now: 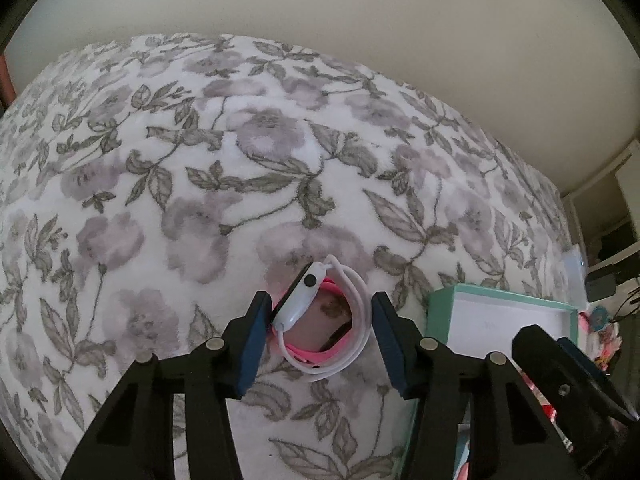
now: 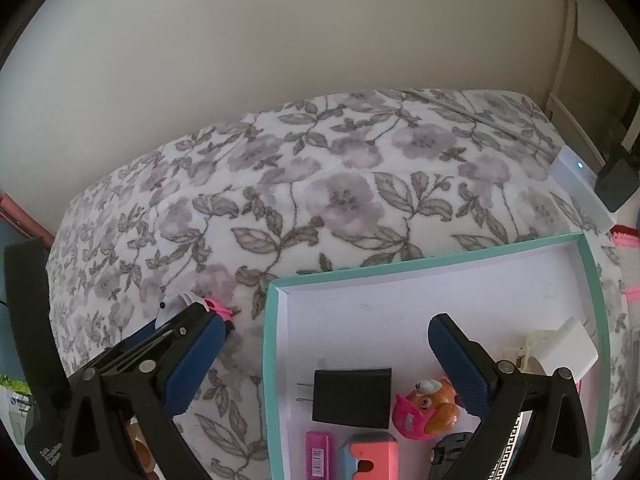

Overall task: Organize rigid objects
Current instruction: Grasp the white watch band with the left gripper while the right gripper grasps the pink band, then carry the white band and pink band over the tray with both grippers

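Resting on the floral blanket, a white smartwatch with pink and white straps was framed between the blue pads of the left gripper. The left pad stood against the watch's edge while the right pad kept a gap, so no firm grip was seen. Near the bed's right edge, a teal-rimmed box was overhung by the right gripper, its jaws spread wide and empty, above a black charger and an orange figurine.

wall: plain cream | bed cover: floral | light: soft
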A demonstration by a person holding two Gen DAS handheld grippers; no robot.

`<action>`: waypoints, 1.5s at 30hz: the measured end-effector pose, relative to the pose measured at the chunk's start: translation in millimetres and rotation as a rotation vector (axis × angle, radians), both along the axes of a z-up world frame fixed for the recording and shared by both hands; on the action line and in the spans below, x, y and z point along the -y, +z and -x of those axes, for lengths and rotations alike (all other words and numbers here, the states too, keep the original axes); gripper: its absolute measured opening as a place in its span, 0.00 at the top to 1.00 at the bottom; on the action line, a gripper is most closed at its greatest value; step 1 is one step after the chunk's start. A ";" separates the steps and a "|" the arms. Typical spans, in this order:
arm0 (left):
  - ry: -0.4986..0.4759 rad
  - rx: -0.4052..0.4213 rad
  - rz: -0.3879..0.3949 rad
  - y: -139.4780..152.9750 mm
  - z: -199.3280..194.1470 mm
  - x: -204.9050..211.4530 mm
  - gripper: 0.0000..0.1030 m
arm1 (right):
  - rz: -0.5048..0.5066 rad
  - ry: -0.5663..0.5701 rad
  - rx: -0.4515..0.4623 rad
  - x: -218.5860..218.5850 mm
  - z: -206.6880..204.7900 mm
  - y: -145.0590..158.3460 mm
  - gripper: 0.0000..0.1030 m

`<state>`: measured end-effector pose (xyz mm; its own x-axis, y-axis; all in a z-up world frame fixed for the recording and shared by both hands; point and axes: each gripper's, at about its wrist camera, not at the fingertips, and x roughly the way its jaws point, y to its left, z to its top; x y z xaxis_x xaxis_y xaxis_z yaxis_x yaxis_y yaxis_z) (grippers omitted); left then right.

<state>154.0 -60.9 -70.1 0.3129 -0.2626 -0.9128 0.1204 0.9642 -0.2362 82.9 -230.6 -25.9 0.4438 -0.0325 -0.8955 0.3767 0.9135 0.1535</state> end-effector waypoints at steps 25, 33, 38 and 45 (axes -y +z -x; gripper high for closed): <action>0.305 -0.024 0.002 0.6 -17.6 -126.3 0.49 | 0.006 0.276 -0.059 -114.2 -58.8 -36.9 0.04; 0.303 -0.033 0.015 -2.1 -17.3 -126.0 0.49 | 0.031 0.290 -0.127 -124.9 -64.6 -65.0 0.16; 0.305 -0.039 0.010 -2.9 -17.6 -124.0 0.49 | 0.020 0.257 -0.141 -123.3 -64.1 -75.1 0.23; 0.280 -0.022 -0.004 5.7 -14.6 -115.9 0.49 | 0.025 0.243 -0.133 -122.4 -59.0 -71.6 0.33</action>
<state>168.6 55.0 -64.4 0.3524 -0.1654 -0.9211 -0.1557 0.9602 -0.2320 141.9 -108.3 -97.6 0.3194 0.0380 -0.9469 0.1615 0.9824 0.0939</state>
